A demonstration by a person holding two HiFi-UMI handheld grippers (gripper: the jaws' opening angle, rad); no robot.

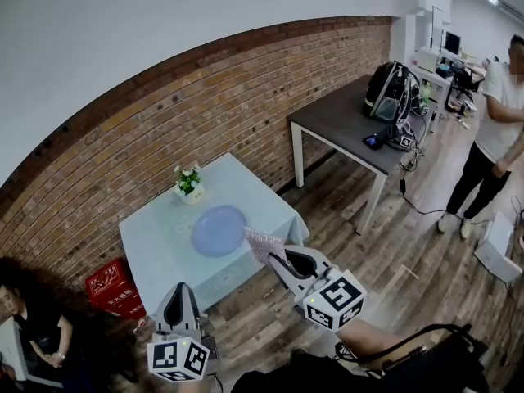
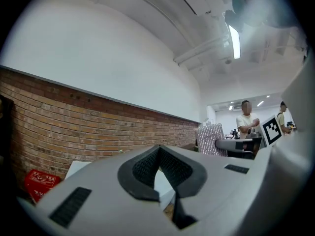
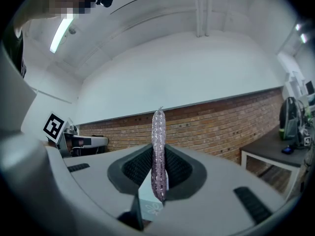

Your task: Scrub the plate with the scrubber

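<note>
A pale blue plate [image 1: 219, 229] lies on a small table with a light blue cloth [image 1: 155, 252]. My right gripper [image 1: 277, 260] is shut on a pinkish glittery scrubber [image 1: 264, 243], held just off the table's near right corner, short of the plate. In the right gripper view the scrubber [image 3: 158, 154] stands upright, pinched between the jaws. My left gripper [image 1: 182, 303] hovers in front of the table's near edge, shut with nothing between its jaws. From the left gripper view, the right gripper's scrubber [image 2: 210, 138] shows off to the right.
A small pot of white flowers [image 1: 189, 182] stands at the table's back. A red crate [image 1: 115, 287] sits on the floor left of it. A grey desk [image 1: 352, 125] with a backpack [image 1: 390, 91] stands to the right, a person [image 1: 491, 137] beyond; another sits at bottom left. A brick wall runs behind.
</note>
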